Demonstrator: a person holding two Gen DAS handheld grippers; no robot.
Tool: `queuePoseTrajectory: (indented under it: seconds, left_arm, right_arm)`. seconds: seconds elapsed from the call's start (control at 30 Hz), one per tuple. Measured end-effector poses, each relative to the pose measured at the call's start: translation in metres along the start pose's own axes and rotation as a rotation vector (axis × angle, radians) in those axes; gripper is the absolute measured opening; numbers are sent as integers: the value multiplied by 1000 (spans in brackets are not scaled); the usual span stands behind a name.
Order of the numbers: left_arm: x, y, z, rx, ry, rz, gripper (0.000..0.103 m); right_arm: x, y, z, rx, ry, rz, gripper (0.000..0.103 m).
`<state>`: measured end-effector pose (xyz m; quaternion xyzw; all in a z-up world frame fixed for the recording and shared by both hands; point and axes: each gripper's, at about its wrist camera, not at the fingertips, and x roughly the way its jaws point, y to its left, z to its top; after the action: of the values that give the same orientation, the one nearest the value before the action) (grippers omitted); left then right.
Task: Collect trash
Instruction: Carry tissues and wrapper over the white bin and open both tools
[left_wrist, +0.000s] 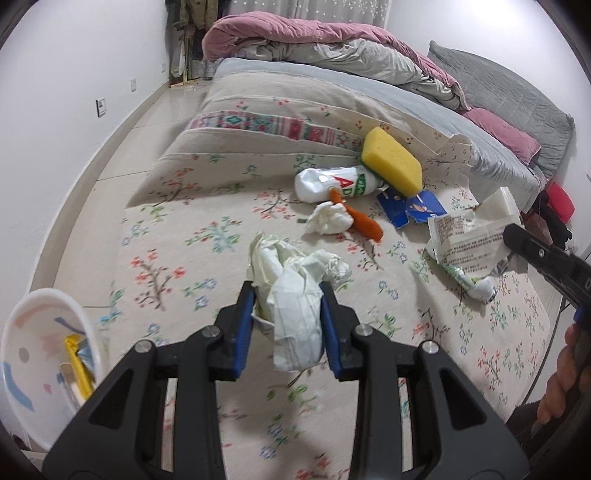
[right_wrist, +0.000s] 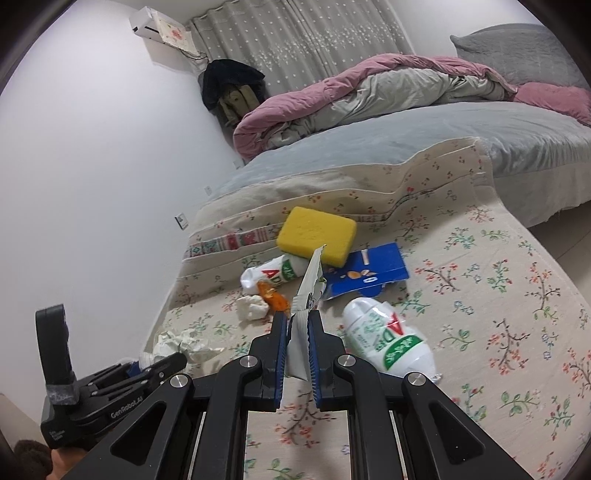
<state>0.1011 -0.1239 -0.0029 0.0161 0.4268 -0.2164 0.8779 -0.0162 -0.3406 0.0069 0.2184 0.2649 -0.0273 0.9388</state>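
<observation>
Left gripper (left_wrist: 288, 317) clamps crumpled paper (left_wrist: 295, 295); bin (left_wrist: 48, 373) lies to my lower left. Right gripper (right_wrist: 297, 350) pinches wrapper (right_wrist: 306, 291).

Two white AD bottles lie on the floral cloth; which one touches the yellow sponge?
The far bottle, its end tucked under the yellow sponge. The near bottle lies apart, right of the right gripper.

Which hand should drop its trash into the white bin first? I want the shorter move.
Left. The left gripper is clamped on crumpled paper, and the white bin stands right beside it at the bed's edge. The right gripper holds a wrapper farther over, and its view shows no bin.
</observation>
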Motion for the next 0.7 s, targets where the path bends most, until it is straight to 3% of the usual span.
queuePoseTrajectory:
  seconds: [0.7]
  left_arm:
    - [-49,74,-28,-91,-31,109,36]
  right_arm:
    - [28,86,-17,-96,73,148,12]
